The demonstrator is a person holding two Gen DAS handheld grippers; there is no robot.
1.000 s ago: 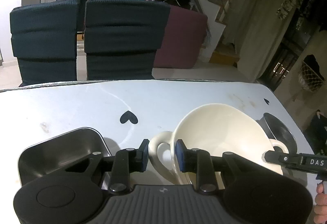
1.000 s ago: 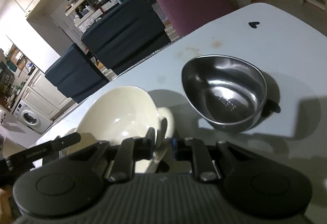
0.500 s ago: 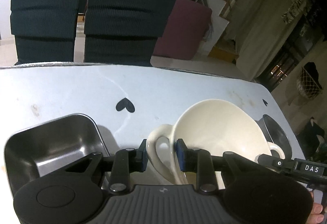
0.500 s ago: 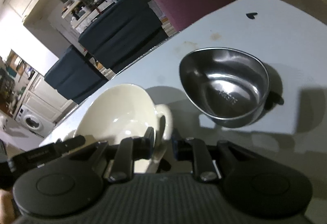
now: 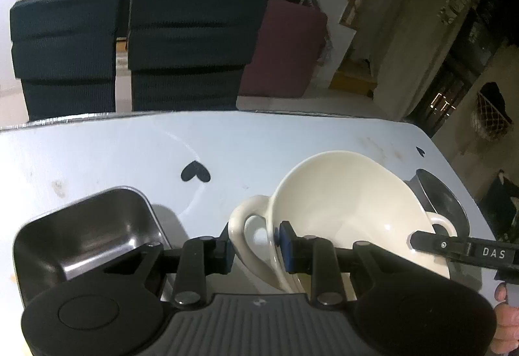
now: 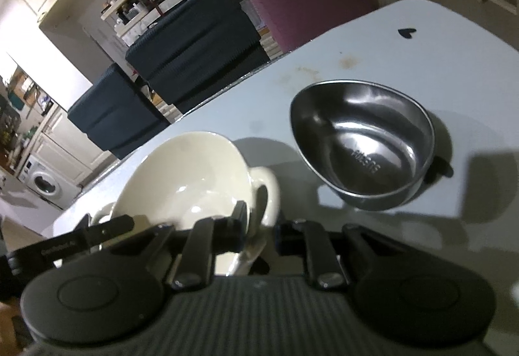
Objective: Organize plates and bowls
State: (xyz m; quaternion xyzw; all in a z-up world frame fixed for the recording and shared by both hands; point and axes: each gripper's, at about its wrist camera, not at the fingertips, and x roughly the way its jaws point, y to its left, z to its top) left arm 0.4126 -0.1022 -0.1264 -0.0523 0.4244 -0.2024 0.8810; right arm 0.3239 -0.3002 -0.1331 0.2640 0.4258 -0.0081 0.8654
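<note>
A cream bowl (image 5: 340, 203) with a loop handle on each side sits between both grippers above the pale table (image 5: 97, 154). My left gripper (image 5: 256, 245) is shut on the bowl's left handle, one pad outside the loop and the blue pad inside the rim. In the right wrist view, the same cream bowl (image 6: 181, 180) has its other handle between the pads of my right gripper (image 6: 261, 234), whose jaws are closing on it. A finger of the other gripper crosses each view's edge.
A rectangular steel tray (image 5: 84, 226) lies at the left of the bowl. A round steel bowl (image 6: 363, 148) stands on the table to its right. Two dark chairs (image 5: 181, 47) line the far edge. A fingertip (image 5: 506, 317) shows at lower right.
The left wrist view dipped toward the table and came back. The cream bowl stays gripped at both handles, and the steel pieces have not moved.
</note>
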